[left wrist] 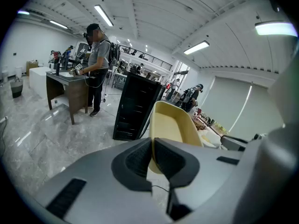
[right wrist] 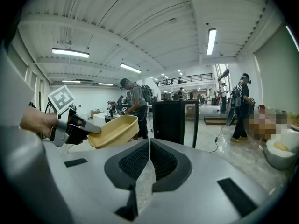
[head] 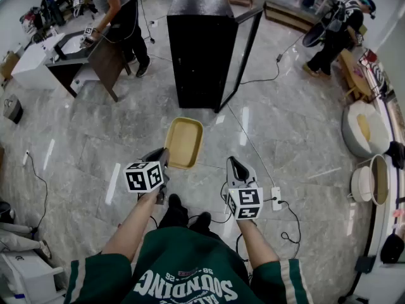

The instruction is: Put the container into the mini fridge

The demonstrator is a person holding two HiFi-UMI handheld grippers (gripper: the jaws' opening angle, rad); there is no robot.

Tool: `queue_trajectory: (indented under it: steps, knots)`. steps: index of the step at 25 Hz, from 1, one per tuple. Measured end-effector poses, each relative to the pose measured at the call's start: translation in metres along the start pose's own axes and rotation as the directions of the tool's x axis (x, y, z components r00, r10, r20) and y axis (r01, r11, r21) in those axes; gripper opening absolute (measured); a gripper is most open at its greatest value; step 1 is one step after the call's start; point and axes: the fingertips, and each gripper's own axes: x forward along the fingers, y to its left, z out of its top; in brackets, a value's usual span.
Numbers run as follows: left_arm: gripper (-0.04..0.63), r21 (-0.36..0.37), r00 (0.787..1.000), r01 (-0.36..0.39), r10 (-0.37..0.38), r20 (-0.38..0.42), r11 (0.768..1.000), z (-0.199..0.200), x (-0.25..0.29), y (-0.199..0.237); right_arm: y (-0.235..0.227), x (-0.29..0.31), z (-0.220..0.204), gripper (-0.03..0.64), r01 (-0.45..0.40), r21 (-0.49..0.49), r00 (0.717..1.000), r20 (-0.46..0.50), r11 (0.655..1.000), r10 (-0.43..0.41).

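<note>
Ahead on the grey stone floor (head: 95, 138), the black mini fridge (head: 201, 49) stands upright with its door (head: 244, 52) swung open. Yellow container (head: 184, 142) is held off the floor, short of the fridge, its near rim pinched in my left gripper (head: 166, 156). My right gripper (head: 235, 164) hangs beside it, jaws pressed together on nothing.

Head view: from my head, steeply down at floor (head: 95, 138). Both gripper views: low, facing ahead, close behind own jaws. All three share fridge (head: 201, 49) and container (head: 183, 143).
</note>
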Motion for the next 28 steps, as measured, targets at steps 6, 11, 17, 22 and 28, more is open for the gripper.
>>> queue_trajectory:
  steps: [6,11,17,22,28]
  knots:
    - [0.023,0.007,1.000,0.001,-0.001,-0.006,1.000,0.001,-0.001,-0.002,-0.002,0.001,0.002,0.038,-0.003,0.017,1.000,0.014,1.000,0.003]
    - [0.023,0.014,1.000,0.005,-0.005,-0.003,1.000,0.003,0.000,-0.005,-0.004,-0.002,0.006,0.038,0.002,0.006,1.000,0.030,1.000,-0.003]
    - [0.023,0.012,1.000,0.005,-0.005,0.005,1.000,0.005,0.001,-0.009,-0.007,-0.003,0.010,0.038,-0.004,0.002,0.999,0.039,1.000,0.004]
    - [0.023,0.014,1.000,0.003,-0.003,0.010,1.000,0.004,0.004,-0.014,-0.010,-0.005,0.009,0.038,-0.015,0.001,0.999,0.043,1.000,0.015]
    - [0.023,0.009,1.000,-0.004,0.004,0.018,1.000,0.006,0.006,-0.018,-0.013,-0.007,0.008,0.038,-0.029,-0.003,0.999,0.038,1.000,0.029]
